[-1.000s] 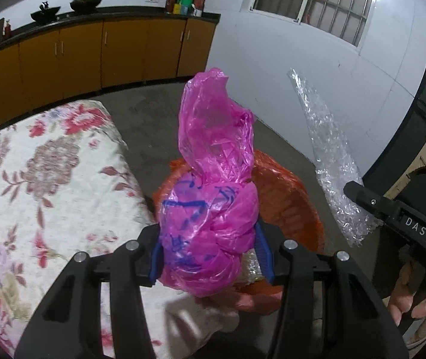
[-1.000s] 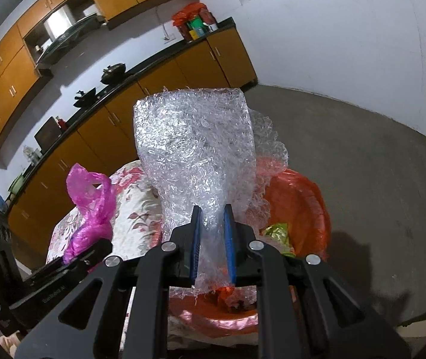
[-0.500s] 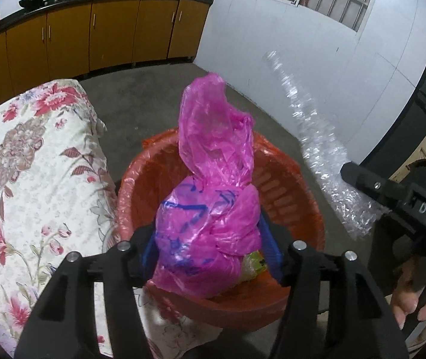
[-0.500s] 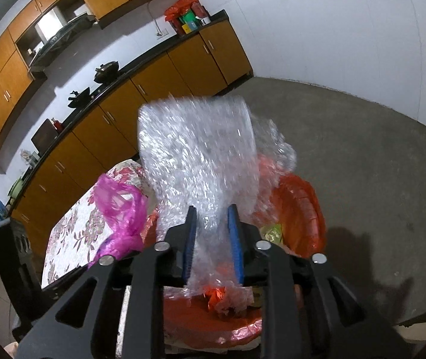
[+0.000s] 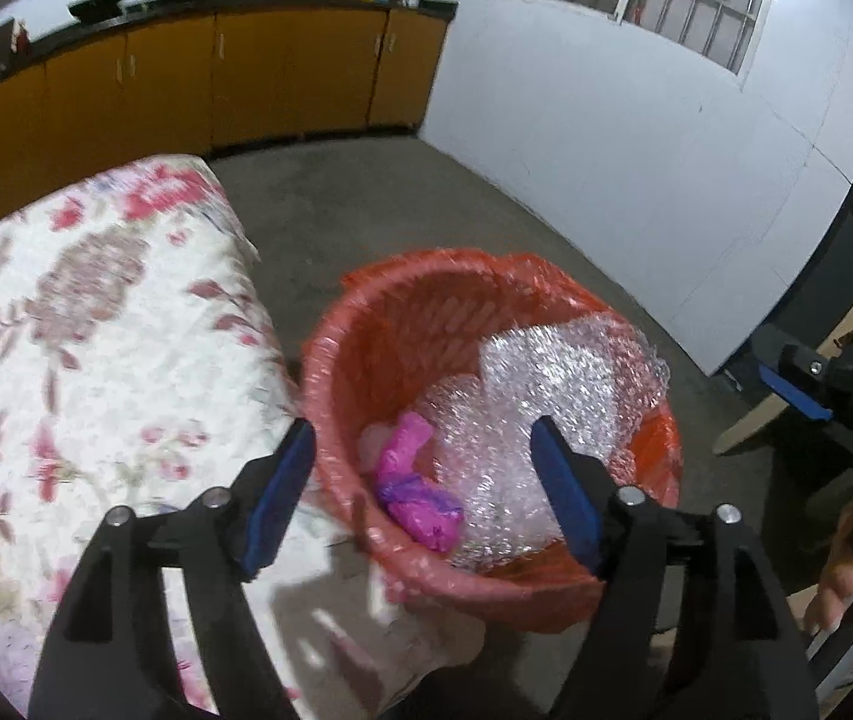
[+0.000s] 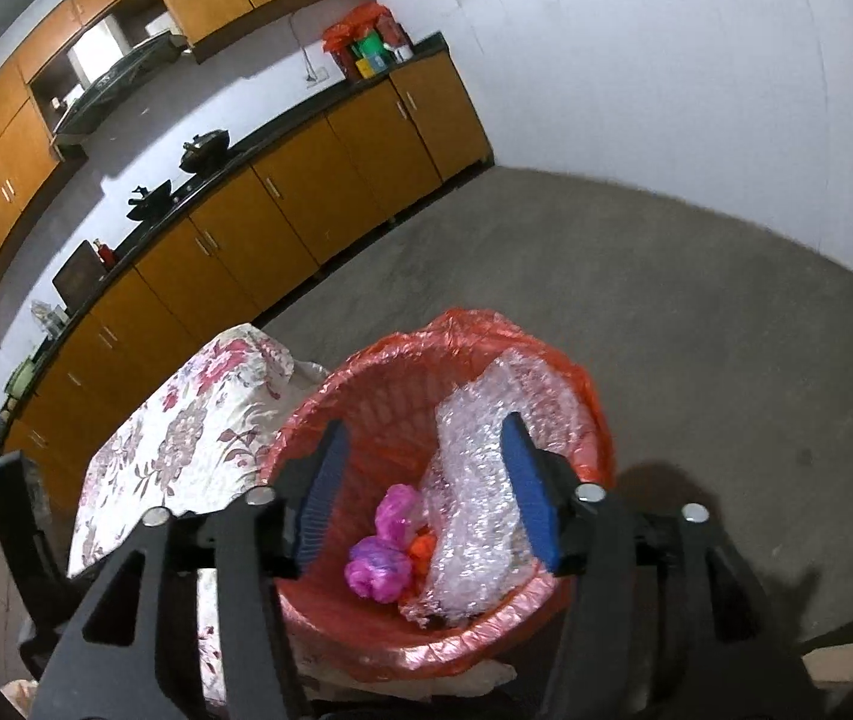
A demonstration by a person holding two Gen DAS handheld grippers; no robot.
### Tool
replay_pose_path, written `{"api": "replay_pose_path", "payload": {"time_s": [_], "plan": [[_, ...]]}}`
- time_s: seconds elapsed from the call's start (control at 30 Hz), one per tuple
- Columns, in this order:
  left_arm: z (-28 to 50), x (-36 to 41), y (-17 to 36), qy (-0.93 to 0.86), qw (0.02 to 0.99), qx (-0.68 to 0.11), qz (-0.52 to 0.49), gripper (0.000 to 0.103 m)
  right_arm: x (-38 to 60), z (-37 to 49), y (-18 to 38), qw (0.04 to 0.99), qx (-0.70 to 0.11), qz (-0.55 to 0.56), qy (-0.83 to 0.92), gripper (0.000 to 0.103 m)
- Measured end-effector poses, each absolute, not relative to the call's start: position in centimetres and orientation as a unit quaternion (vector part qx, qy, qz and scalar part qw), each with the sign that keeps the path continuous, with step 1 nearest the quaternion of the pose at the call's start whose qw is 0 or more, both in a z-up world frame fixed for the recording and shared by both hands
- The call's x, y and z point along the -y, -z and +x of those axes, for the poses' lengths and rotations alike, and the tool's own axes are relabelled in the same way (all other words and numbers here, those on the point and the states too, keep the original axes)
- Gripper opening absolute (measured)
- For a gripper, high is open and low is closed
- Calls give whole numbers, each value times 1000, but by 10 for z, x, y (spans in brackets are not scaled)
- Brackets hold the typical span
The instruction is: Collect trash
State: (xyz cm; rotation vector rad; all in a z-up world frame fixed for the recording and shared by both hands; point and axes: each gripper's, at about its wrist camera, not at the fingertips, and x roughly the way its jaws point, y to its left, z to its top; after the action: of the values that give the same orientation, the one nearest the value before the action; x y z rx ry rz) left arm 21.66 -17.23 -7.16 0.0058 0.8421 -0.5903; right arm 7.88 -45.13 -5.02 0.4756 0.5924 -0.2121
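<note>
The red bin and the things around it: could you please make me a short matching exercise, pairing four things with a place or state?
Things:
1. pink bag
2. bubble wrap
3. left gripper
4. floral cloth

Places or states:
A. spread out beside the red bin
B. jaws just opened, apart with nothing clamped between them
C. crumpled low in the bin, on the side nearer the cloth
D. clear sheet leaning against the bin's inner wall, on the side away from the cloth

Pairs: 1-C, 2-D, 3-B, 4-A
</note>
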Motion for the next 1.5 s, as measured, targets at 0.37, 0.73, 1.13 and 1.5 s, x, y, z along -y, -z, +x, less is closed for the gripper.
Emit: {"api": "replay_pose_path", "payload": {"time_s": [0.37, 0.73, 1.13, 1.5], "plan": [[145, 92, 12, 171, 946, -274, 4, 99, 388, 21, 11, 965, -183, 122, 139, 101], [79, 12, -5, 55, 968, -243, -24, 99, 325, -11, -7, 971, -192, 36, 141, 101], [27, -6, -13, 17, 978, -206, -5, 99, 286, -28, 0, 970, -204, 20, 128, 101], [15, -12, -7, 8, 976, -218, -12, 99, 270, -37, 7, 968, -214, 12, 128, 101]]}}
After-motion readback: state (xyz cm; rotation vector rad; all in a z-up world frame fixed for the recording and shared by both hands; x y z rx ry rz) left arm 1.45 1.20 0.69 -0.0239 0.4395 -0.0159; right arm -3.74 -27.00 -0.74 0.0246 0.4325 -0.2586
